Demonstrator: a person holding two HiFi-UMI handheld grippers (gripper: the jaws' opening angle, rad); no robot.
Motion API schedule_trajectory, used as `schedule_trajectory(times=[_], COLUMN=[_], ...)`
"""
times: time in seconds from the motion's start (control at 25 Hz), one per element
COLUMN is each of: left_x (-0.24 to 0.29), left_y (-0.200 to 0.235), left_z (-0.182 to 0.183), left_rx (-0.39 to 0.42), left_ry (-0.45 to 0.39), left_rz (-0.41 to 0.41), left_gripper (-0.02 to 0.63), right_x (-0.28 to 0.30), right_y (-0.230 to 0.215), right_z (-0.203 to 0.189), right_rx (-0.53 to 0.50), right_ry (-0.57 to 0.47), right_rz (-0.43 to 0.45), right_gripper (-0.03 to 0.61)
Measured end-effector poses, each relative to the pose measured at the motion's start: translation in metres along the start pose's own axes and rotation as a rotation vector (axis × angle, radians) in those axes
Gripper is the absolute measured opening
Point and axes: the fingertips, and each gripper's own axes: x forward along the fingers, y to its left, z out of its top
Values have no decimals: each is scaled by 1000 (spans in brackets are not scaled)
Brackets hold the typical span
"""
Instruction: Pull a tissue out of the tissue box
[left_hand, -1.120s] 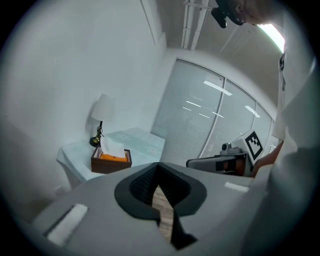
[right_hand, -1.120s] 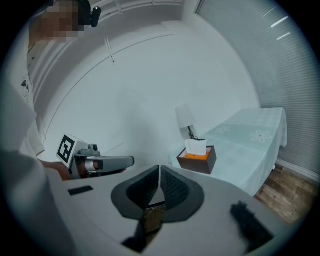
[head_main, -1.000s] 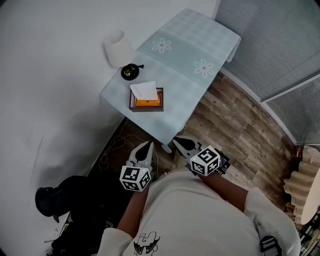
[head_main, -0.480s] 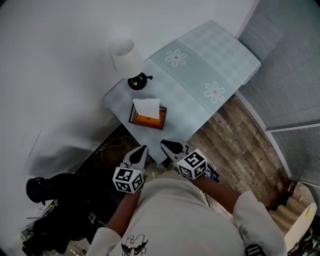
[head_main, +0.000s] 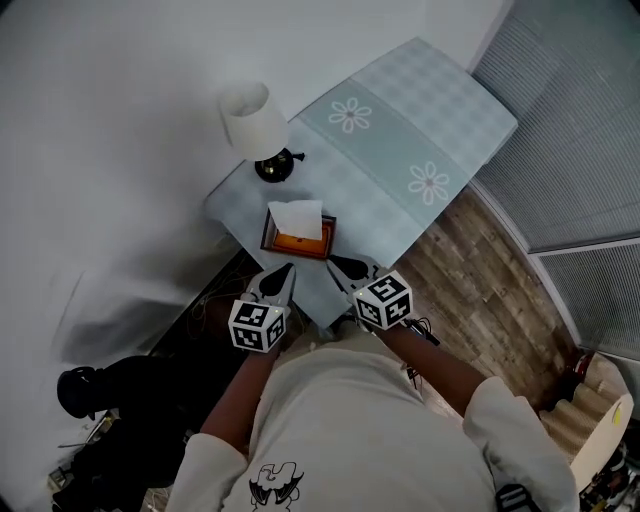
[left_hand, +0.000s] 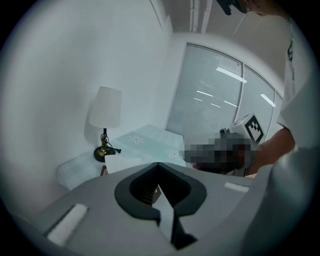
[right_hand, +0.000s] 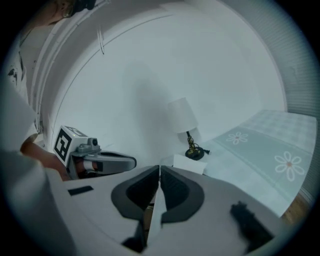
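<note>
A dark wooden tissue box (head_main: 298, 238) with an orange top stands near the front edge of the small table (head_main: 400, 120), and a white tissue (head_main: 296, 213) sticks up out of it. In the head view my left gripper (head_main: 283, 271) is shut and empty, its tips just short of the table edge in front of the box. My right gripper (head_main: 336, 264) is shut and empty too, beside the box's near right corner. In the left gripper view the tissue (left_hand: 120, 163) peeks over the left gripper (left_hand: 158, 164). In the right gripper view the tissue (right_hand: 189, 163) lies just beyond the right gripper (right_hand: 159, 168).
A lamp with a white shade (head_main: 246, 118) and a dark base (head_main: 272, 166) stands behind the box by the white wall. The table wears a pale blue checked cloth with daisy prints. Cables (head_main: 205, 305) and dark gear (head_main: 110, 390) lie on the floor to the left; blinds (head_main: 580, 120) are on the right.
Both grippers have moved forward to the table's front edge, closer to the tissue box. Both stayed shut. The tissue and the box have not moved.
</note>
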Motion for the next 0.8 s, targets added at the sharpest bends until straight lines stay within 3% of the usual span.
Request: schedule_trajectory(times=[0.24, 0.44, 0.8], left_x=[54, 90, 122], left_y=[44, 69, 95], left_z=[18, 12, -9], left_rx=[-39, -44, -54], left_ry=[-24, 41, 150], left_rz=[29, 32, 44], left_gripper=[6, 6, 6], right_x=[47, 79, 117], right_y=[-38, -69, -114], right_z=[0, -14, -33], right_rx=[-67, -84, -13], right_ry=[106, 191, 282], right_rz=[-55, -97, -146], right_gripper=[13, 12, 15])
